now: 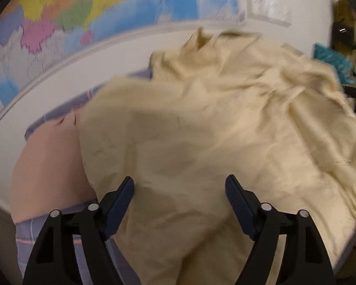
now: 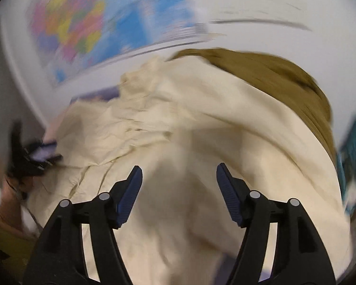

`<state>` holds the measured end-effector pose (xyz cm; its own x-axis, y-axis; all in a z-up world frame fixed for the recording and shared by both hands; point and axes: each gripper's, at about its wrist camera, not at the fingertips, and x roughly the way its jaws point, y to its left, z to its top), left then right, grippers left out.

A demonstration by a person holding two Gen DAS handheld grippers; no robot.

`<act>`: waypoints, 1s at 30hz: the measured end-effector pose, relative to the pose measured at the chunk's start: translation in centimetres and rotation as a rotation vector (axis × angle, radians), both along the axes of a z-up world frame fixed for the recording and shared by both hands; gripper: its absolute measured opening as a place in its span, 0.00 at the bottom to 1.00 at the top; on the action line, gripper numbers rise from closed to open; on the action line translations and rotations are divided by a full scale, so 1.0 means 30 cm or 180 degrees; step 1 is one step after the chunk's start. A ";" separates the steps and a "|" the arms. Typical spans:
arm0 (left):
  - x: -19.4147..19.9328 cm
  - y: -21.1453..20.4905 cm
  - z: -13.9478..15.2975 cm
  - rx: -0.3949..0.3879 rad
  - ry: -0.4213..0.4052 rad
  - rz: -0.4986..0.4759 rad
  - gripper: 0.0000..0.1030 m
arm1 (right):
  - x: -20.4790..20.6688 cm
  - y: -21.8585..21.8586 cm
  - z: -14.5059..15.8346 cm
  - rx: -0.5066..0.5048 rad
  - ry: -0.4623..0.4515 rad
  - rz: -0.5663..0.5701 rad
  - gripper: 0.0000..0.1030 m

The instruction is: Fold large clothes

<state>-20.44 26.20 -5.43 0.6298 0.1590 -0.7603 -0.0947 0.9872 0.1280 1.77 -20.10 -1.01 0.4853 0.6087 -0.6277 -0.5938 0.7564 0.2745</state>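
A large cream garment [image 1: 201, 123] lies crumpled over a bed and fills most of the left wrist view. My left gripper [image 1: 179, 182] is open and empty just above its near part. The same cream garment [image 2: 178, 137] fills the right wrist view, which is blurred. My right gripper [image 2: 179, 172] is open and empty over its middle. The left gripper [image 2: 26, 156] shows as a dark blurred shape at the far left of the right wrist view.
A pink cloth [image 1: 47, 166] lies left of the cream garment on a lilac sheet [image 1: 59, 114]. An olive-brown cloth [image 2: 284, 83] lies behind the garment. A coloured wall map [image 1: 83, 11] hangs behind the bed. A teal item [image 1: 332, 61] sits at the right.
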 end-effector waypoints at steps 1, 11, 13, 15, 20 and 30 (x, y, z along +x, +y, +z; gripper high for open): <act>0.027 0.011 -0.012 -0.0081 0.0093 0.0045 0.71 | -0.010 -0.050 -0.004 0.0049 0.0016 -0.0108 0.63; 0.083 -0.049 0.088 -0.0339 -0.0254 -0.0072 0.69 | -0.131 -0.564 -0.094 0.0519 0.0245 -0.1429 0.67; 0.093 -0.078 0.096 -0.0367 -0.0262 -0.0118 0.69 | -0.109 -0.630 -0.131 0.0538 0.0358 -0.1697 0.70; 0.099 -0.099 0.096 -0.0400 -0.0264 -0.0145 0.70 | -0.084 -0.707 -0.199 0.0756 0.0619 -0.1899 0.70; 0.107 -0.134 0.080 -0.0380 -0.0198 -0.0188 0.70 | -0.076 -0.792 -0.348 0.1263 0.1137 -0.1988 0.70; 0.133 -0.132 0.061 -0.0564 -0.0125 -0.0153 0.71 | 0.063 -0.772 -0.407 0.1722 0.1279 -0.1877 0.38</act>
